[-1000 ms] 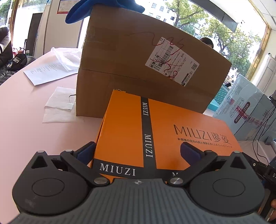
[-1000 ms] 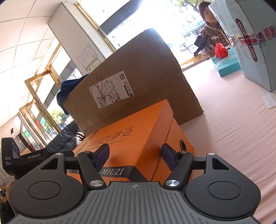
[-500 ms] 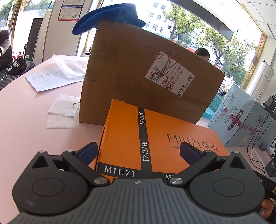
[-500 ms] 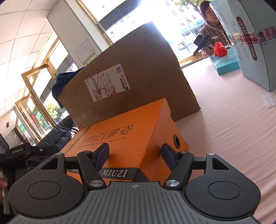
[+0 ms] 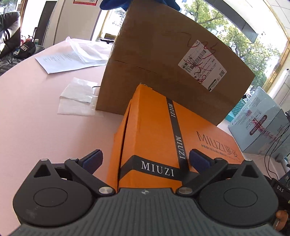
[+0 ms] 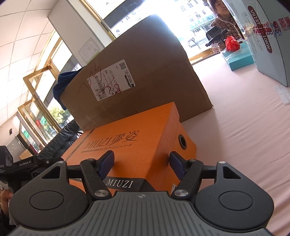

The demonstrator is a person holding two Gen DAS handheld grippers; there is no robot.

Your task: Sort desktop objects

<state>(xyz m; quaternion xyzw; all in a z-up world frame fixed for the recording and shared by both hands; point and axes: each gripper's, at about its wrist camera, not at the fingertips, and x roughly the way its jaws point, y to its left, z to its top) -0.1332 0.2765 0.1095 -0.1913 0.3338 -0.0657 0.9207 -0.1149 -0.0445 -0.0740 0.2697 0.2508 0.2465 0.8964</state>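
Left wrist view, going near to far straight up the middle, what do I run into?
Left gripper → orange MIUZI shoebox → big cardboard box → blue cloth on top of it.

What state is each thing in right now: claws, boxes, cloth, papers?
Left claw: open, straddling orange box's near-left corner.
Right claw: open, straddling its near-right corner.
Orange box: lid on, side seam gaping, against brown carton.
Brown carton: closed, upright.
Blue cloth: draped on carton top.
Papers: flat on table.
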